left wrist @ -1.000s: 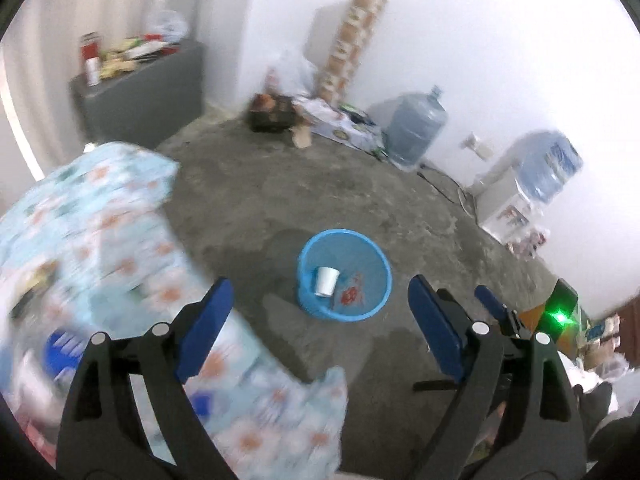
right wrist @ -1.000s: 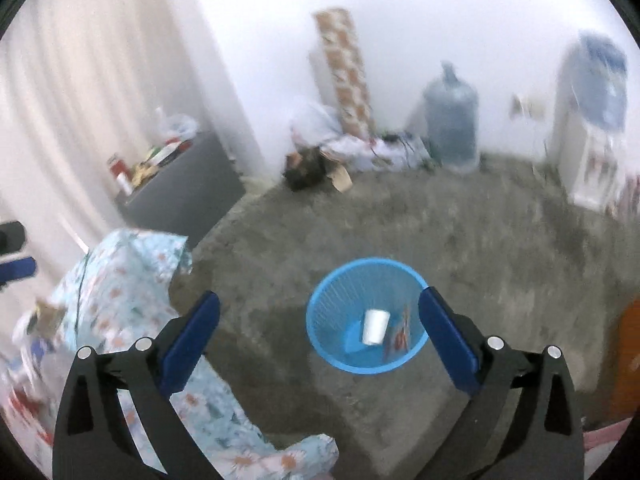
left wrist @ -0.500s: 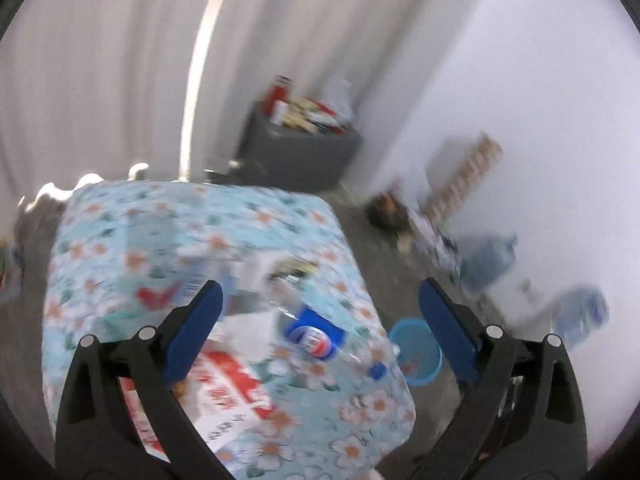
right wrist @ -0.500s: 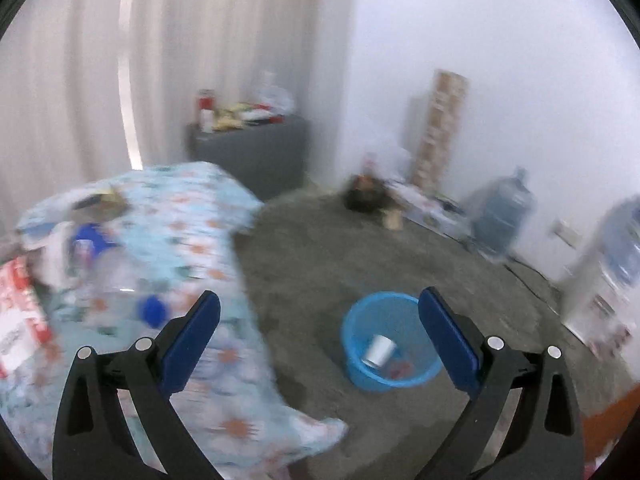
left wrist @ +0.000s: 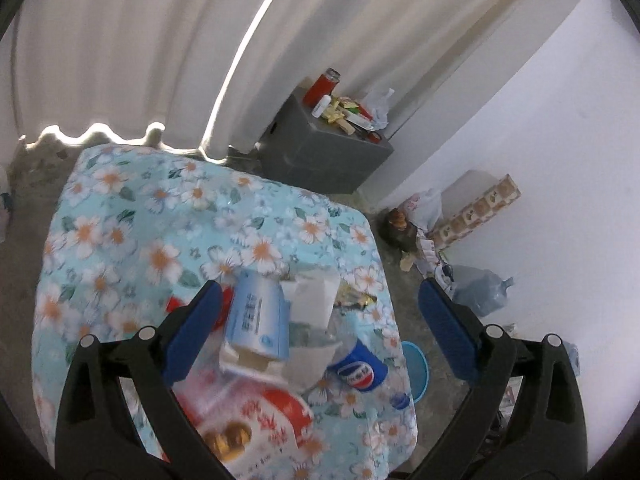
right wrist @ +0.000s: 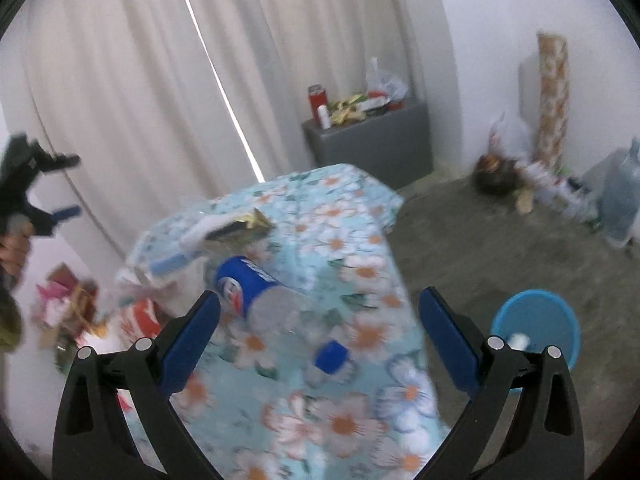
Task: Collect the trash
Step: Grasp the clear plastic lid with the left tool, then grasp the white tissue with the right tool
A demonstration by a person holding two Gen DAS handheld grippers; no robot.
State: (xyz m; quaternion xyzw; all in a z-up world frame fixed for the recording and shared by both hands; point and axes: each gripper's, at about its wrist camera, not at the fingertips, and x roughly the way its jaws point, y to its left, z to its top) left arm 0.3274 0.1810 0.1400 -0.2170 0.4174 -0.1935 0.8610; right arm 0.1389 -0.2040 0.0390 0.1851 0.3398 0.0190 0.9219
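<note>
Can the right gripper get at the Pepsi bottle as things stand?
Probably yes: the right gripper is open and empty, the bottle lies uncovered on the floral tablecloth just ahead of its jaws, nothing between.

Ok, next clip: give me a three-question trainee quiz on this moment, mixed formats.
1. True or false: the left gripper is clamped on the plastic bottle.
2. Where does the blue bin stand? A on the flowered tablecloth; B on the floor beside the table; C on the grey cabinet.
3. Fill in: the bottle's cap is ____ in colour.

Key: 1 false, both grippers are open and empty; 2 B; 3 blue.
</note>
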